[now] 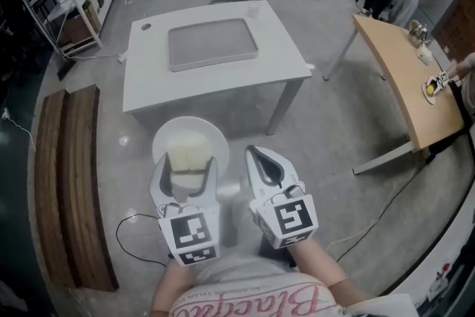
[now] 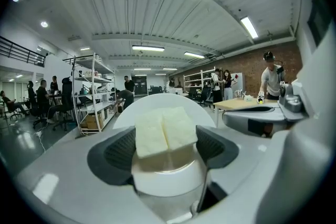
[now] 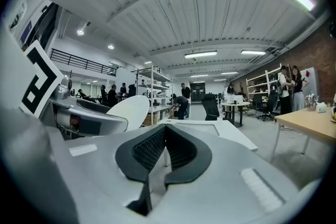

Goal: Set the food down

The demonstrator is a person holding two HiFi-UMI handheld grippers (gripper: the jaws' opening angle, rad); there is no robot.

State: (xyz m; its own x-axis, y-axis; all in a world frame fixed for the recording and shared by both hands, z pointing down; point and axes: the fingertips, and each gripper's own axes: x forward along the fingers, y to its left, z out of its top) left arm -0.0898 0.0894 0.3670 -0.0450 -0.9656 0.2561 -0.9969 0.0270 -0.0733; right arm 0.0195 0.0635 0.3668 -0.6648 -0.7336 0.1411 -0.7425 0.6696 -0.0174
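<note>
Clamping left tool [image 1: 185, 171]: wide jaws pinch white plate [image 2: 169, 104]
Food [image 2: 165, 131]: two pale square blocks, touching
Right tool [image 1: 260, 158]: closed, empty

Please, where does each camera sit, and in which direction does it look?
Head view: on the person's head, facing steeply down at the white table, left claw and right claw; the person's forearms show.
Left gripper view: on the left claw, looking along its jaws, closed on the plate carrying the food.
Right gripper view: on the right claw, looking along its shut, empty jaws.
Shared: all three show the plate.
</note>
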